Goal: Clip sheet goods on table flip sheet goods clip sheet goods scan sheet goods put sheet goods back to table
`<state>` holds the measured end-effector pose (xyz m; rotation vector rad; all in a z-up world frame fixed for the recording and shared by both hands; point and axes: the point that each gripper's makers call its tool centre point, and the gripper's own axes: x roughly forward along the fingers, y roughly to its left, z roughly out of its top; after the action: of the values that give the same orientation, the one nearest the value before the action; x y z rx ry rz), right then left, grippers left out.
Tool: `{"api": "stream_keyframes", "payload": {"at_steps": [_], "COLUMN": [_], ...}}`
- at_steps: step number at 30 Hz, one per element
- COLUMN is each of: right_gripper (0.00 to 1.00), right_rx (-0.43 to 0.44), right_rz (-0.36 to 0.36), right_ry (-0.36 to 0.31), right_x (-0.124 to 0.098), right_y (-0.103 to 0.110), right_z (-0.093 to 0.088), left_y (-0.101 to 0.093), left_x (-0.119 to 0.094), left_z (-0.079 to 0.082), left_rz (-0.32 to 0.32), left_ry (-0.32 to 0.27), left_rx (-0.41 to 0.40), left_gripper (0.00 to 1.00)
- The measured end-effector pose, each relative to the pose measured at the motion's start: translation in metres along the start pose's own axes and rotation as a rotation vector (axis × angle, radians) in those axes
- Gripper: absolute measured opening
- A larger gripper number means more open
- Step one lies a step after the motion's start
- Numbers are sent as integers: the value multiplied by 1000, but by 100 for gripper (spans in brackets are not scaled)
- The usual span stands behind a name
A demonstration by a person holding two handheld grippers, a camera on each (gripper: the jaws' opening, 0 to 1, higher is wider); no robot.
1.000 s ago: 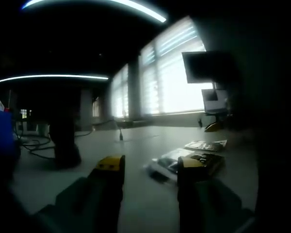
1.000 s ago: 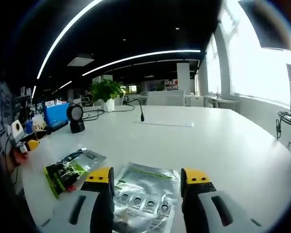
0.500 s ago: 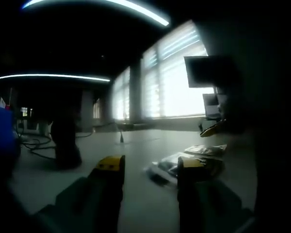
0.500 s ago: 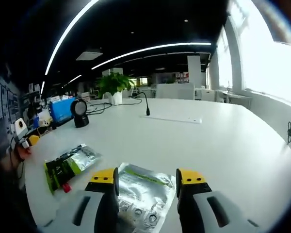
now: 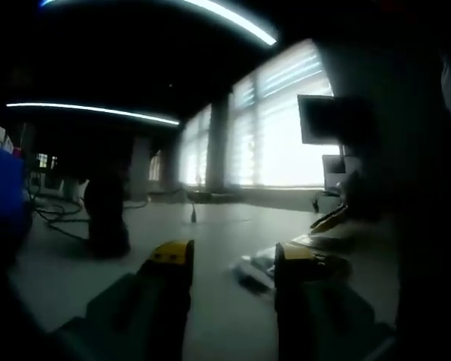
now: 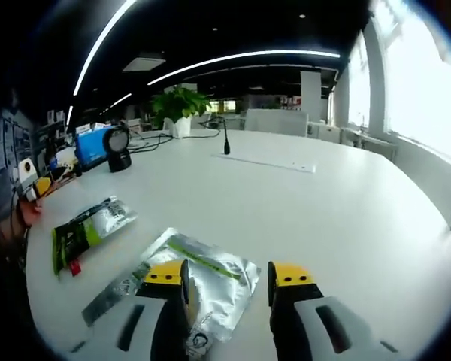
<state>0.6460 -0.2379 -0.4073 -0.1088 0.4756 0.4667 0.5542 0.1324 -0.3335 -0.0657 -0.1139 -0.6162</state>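
Jaws of the right gripper (image 6: 227,274) stand spread, holding nothing, their yellow tips low over the near end of a silver foil pouch (image 6: 186,279) that lies flat on the white table (image 6: 338,210). The pouch has a green strip along its far edge, and its near corner runs down between the two jaws; whether the left jaw touches it cannot be told. To the left of it, apart from it, a green and silver packet (image 6: 86,229) lies flat on the same table. Farther back stand a round black scanner (image 6: 119,145) on its stand, a blue box (image 6: 92,144) beside it, a thin black microphone stalk (image 6: 225,140) and a potted plant (image 6: 181,109).

The left gripper (image 5: 230,260) also has its jaws spread and empty, hanging above the table. Its view is dark and blurred. Just past its right jaw lie some flat packets (image 5: 257,268), too dim to tell apart. A dark upright scanner (image 5: 107,218) stands to the left, with bright windows (image 5: 286,128) behind.
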Motion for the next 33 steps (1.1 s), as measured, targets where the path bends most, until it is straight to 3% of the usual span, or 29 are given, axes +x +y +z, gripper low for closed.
{"api": "stream_keyframes", "payload": {"at_steps": [4,7,9,11,15,18,19,24,26,31,33], "right_gripper": [28,28,26,22,13,14,15,21,19,21,20], "right_rx": [11,-2,-12,11,11,26,-49,-67,-54,-53,13], "right_rz": [12,25,39,36,5,-3,4,2,4,21,23], "right_ry": [43,75,139,115,124,132,156,153,172,188,201], "right_x": [8,12,13,15,12,10,8,8,6,1,1], "right_y": [-4,-5,-3,-3,-10,-8,-8,-9,-8,2,2], "right_z": [-1,-5,-16,-12,-15,-16,-17,-15,-17,-17,-21], "left_y": [-1,-10,-11,-16,-9,-1,0,-15,-17,-13,-13], "left_x": [2,-1,-3,-3,1,0,-1,-3,-3,-3,-2], "left_z": [-5,-2,-6,-7,-15,-17,-16,-12,-15,-13,-13], "left_rz": [-3,-50,-52,-74,-45,-2,2,-36,-37,-34,-38], "left_ry": [25,0,19,22,64,74,69,49,68,54,54], "left_rx": [-1,-47,-38,-52,-49,-57,-56,19,41,7,-1], "left_gripper": [35,35,35,35,35,34,34,34,34,34,34]}}
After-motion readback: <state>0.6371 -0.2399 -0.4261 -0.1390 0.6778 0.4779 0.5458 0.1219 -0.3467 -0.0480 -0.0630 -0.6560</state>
